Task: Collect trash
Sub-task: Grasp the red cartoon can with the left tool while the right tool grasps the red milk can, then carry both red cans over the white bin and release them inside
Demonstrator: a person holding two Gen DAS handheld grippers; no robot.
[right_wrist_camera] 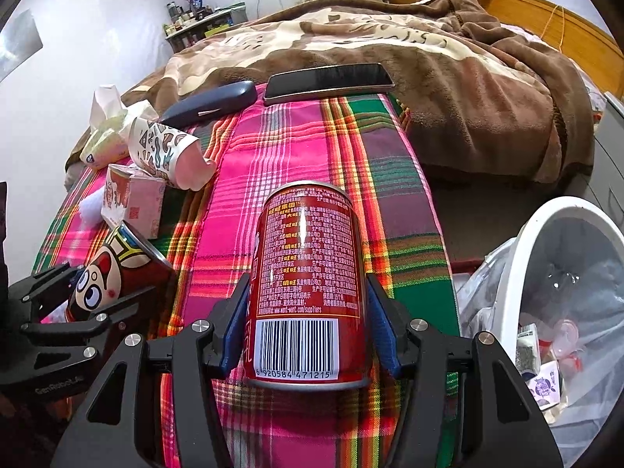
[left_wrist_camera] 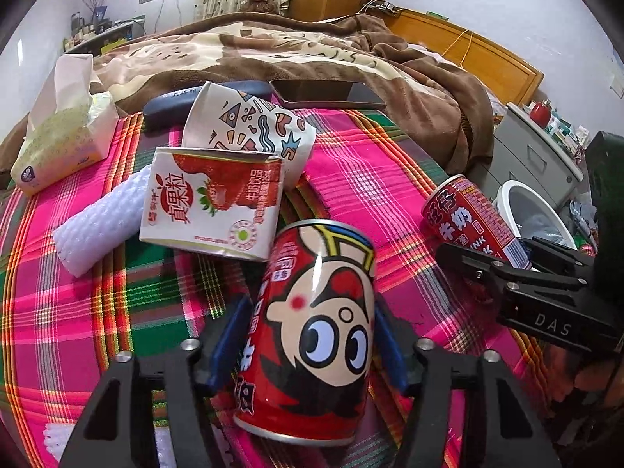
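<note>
My left gripper (left_wrist_camera: 308,347) is shut on a red can with a cartoon face (left_wrist_camera: 316,327), held over the plaid bed cover; it also shows in the right wrist view (right_wrist_camera: 113,277). My right gripper (right_wrist_camera: 308,323) is shut on a second red can (right_wrist_camera: 308,280), barcode side up, also seen in the left wrist view (left_wrist_camera: 475,218). On the cover lie a strawberry milk carton (left_wrist_camera: 212,202), a patterned paper cup (left_wrist_camera: 249,128) on its side and a white foam sleeve (left_wrist_camera: 97,222). A white trash bin (right_wrist_camera: 546,292) with a plastic liner stands at the right beside the bed.
A tissue pack (left_wrist_camera: 62,136), a dark glasses case (right_wrist_camera: 210,103) and a phone (right_wrist_camera: 327,80) lie at the far edge of the cover against a brown blanket (right_wrist_camera: 429,62). A grey cabinet (left_wrist_camera: 534,152) stands beyond the bin.
</note>
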